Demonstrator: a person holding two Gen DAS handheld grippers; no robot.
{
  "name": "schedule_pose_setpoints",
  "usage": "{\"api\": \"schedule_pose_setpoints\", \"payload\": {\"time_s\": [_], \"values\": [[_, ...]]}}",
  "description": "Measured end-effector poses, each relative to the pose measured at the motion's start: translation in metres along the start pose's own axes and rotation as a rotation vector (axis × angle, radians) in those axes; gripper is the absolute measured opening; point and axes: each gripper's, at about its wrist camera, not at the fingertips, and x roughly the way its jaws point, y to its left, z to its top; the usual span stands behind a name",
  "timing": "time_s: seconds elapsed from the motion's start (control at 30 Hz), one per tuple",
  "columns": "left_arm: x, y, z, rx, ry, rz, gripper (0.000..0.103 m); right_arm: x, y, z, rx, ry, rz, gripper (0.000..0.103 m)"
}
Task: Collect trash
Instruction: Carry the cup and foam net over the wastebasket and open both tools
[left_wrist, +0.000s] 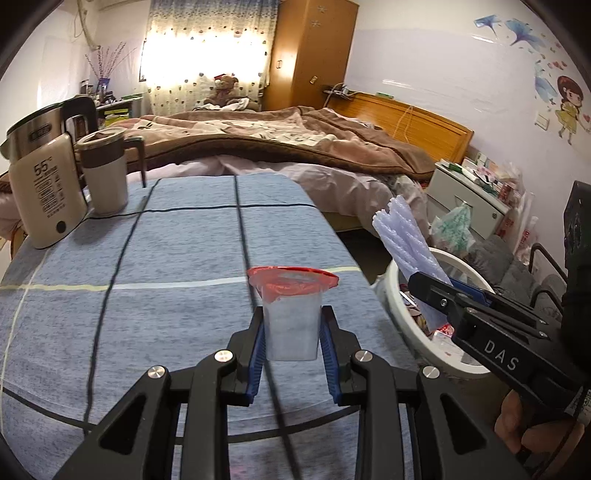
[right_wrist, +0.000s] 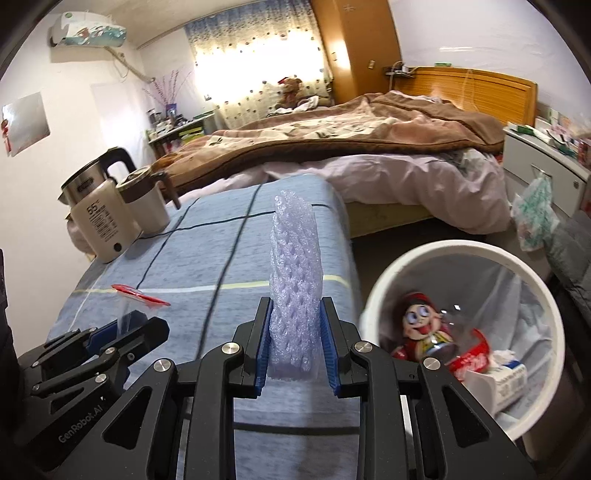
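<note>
Above blue-clothed table (left_wrist: 147, 258): left gripper (left_wrist: 291, 332) pinching clear cup (left_wrist: 291, 325); right gripper (right_wrist: 295, 343) pinching foam net (right_wrist: 295, 280)

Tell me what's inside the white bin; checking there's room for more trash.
The white bin holds a clear liner, a cartoon-printed red package, a red wrapper and a white carton. Its bottom is covered.

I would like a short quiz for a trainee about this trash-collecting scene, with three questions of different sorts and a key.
1. True or false: the left gripper is shut on the plastic cup.
2. What does the right gripper hold? A) a mug B) a foam net C) a can
3. Fill in: the white bin stands to the ____ of the table in the right wrist view.

Key: 1 true; 2 B; 3 right.
</note>
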Motion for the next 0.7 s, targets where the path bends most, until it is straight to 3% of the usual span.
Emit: {"api": "schedule_pose_setpoints", "payload": {"time_s": [0.7], "values": [[0.034, -0.097, 0.003, 0.121, 0.039, -0.1, 0.029, -0.026, -0.105, -0.01, 0.098, -0.001, -0.144, 0.026]]}}
